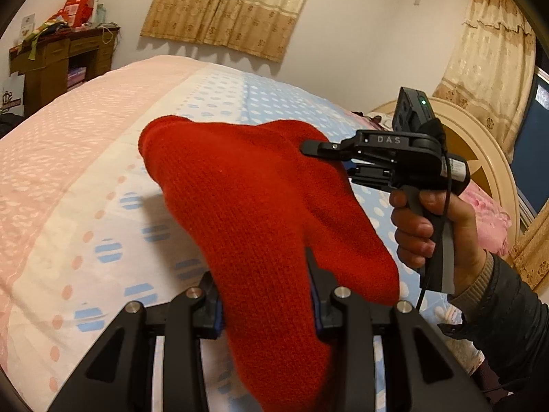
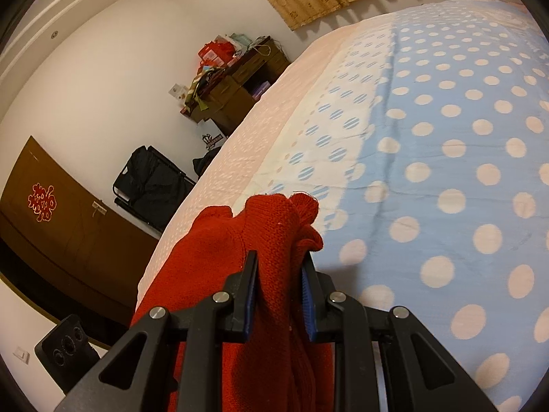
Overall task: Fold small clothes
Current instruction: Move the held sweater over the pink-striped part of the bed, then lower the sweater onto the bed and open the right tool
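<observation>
1. A wide bed (image 1: 85,178) fills most of both views. Its quilted cover runs in bands: pale pink with lighter flecks, then white with striped blue ovals, then light blue with cream polka dots (image 2: 446,171).

2. Tan patterned curtains (image 1: 230,3) hang on the white wall behind the bed, and a second pair (image 1: 487,55) hangs at the right edge of the left wrist view.

3. A dark brown wooden door (image 2: 58,213) with a red paper cutout (image 2: 42,202) shows in the right wrist view. Near it stands a black folding chair (image 2: 151,185) draped in dark cloth.

4. A brown wooden desk (image 1: 58,65) stands against the wall beyond the bed. Red boxes and colourful odds and ends are piled on top.

5. A cream, rounded headboard (image 1: 480,158) rises at the right end of the bed, beside pink floral bedding.

6. A small red knitted garment (image 1: 260,213) is held up in the air above the bed cover, stretched between the two tools and sagging in folds.

7. The person's right hand (image 1: 435,230), in a dark sleeve, grips the pistol-style handle of the black right gripper (image 2: 279,288). Its fingers (image 2: 248,281) are pinched narrowly onto a bunched edge of the red knit.

8. The black left gripper (image 1: 264,295) has its fingers (image 1: 314,274) closed in on the lower part of the same garment, which fills the gap between them.
</observation>
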The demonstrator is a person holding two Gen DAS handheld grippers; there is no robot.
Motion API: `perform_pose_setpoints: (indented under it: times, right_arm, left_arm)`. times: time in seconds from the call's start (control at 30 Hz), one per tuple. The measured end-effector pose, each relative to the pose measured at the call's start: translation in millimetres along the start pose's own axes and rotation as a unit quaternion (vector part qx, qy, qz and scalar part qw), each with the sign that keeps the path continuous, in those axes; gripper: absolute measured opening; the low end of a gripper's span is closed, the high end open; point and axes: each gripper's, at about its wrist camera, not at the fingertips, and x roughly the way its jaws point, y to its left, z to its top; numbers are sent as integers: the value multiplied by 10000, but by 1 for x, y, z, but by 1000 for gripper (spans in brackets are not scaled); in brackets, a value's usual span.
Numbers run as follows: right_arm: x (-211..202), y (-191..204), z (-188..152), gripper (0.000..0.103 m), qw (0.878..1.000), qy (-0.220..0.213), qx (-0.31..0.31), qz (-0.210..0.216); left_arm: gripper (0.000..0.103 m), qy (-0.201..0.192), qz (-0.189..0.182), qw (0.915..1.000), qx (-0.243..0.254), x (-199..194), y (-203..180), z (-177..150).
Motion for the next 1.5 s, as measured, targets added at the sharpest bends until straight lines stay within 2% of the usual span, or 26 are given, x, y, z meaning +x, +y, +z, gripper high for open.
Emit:
perform_pose_setpoints:
  times: [0.6, 1.2, 1.33, 1.37, 1.43, 1.5]
  right_arm:
    - [58, 45, -9, 23, 9984, 470, -317, -26]
    - [96, 43, -18, 23, 9967, 770, -235, -103]
    - [102, 40, -25, 26, 9944, 924, -379, -342]
    - [101, 41, -28, 28, 9938, 896, -472, -456]
    - [95, 44, -32, 36, 9931, 766, -630, -628]
    - [78, 54, -36, 37, 9933, 489, -809, -660]
  left_arm:
    - [37, -68, 183, 9989, -436, -12, 33, -23]
    - [37, 57, 252, 9973, -686, -8, 47, -33]
    - [39, 105, 245, 9970, -731, -7, 54, -41]
    - [39, 160, 256, 9968, -736, -4, 55, -43]
    - [43, 184, 300, 9968, -716, -3, 56, -45]
    - [46, 131, 361, 9971, -661, -5, 53, -46]
